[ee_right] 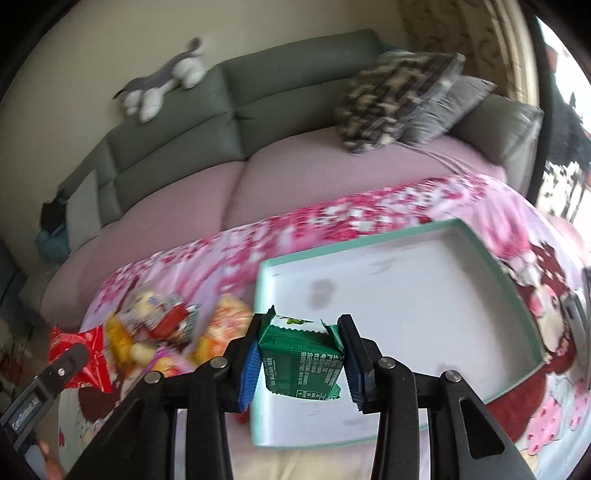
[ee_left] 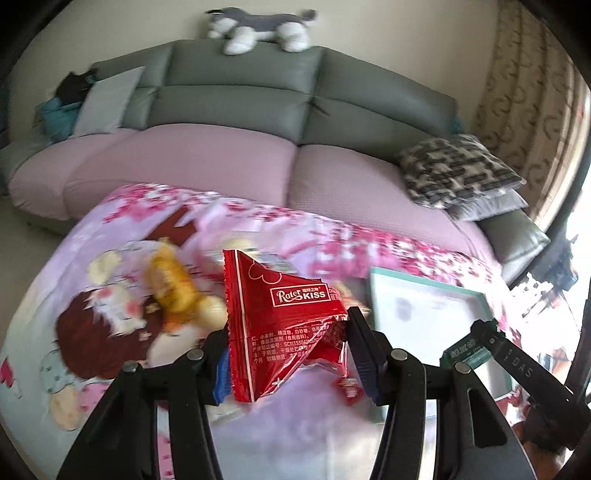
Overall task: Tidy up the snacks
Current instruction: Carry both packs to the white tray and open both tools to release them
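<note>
Snacks lifted, one packet per tool.
Left tool (ee_left: 286, 354) grasps the red packet (ee_left: 280, 325); right tool (ee_right: 301, 356) clamps the green packet (ee_right: 301, 363); both light, crinkly, tray (ee_right: 369, 251) at twelve o'clock.

One red foil snack packet (ee_left: 284, 325); one green foil snack packet (ee_right: 303, 363); one shallow white cardboard box with mint-green rim (ee_right: 517, 295); two sofa cushions (ee_right: 399, 99); one grey-and-white plush dog (ee_left: 258, 27).
</note>
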{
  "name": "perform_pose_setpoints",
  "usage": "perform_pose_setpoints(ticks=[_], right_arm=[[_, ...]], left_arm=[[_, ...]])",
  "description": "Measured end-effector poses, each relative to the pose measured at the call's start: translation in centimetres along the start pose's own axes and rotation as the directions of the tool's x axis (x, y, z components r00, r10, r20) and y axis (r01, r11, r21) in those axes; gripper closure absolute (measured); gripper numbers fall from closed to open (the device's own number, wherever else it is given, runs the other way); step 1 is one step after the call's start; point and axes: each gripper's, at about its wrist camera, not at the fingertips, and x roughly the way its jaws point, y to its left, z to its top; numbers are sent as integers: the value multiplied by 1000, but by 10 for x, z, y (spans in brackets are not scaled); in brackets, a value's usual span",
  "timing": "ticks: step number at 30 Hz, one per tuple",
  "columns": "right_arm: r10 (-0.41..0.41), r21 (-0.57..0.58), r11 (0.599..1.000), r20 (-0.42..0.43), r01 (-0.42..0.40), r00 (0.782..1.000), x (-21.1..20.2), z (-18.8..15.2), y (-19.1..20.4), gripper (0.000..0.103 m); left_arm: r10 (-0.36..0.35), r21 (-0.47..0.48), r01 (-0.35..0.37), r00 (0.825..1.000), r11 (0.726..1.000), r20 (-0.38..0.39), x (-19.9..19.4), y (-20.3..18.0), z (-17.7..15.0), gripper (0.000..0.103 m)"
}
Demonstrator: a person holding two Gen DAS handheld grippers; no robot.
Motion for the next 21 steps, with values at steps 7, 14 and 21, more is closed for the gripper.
perform_pose_setpoints(ticks=[7, 14, 21], right_arm=[[-148, 85, 985, 7, 147, 989, -4, 10, -59, 61], [-263, 169, 950, -14, 261, 965, 3, 13, -111, 61], [-317, 215, 924, -27, 315, 948, 17, 10, -138, 61]], left_arm=[[-98, 104, 104, 994, 989, -56, 30, -56, 0, 47], [-157, 175, 169, 985, 970, -77, 70, -98, -4, 47], [-194, 207, 216, 973, 954, -122, 108, -126, -14, 47]])
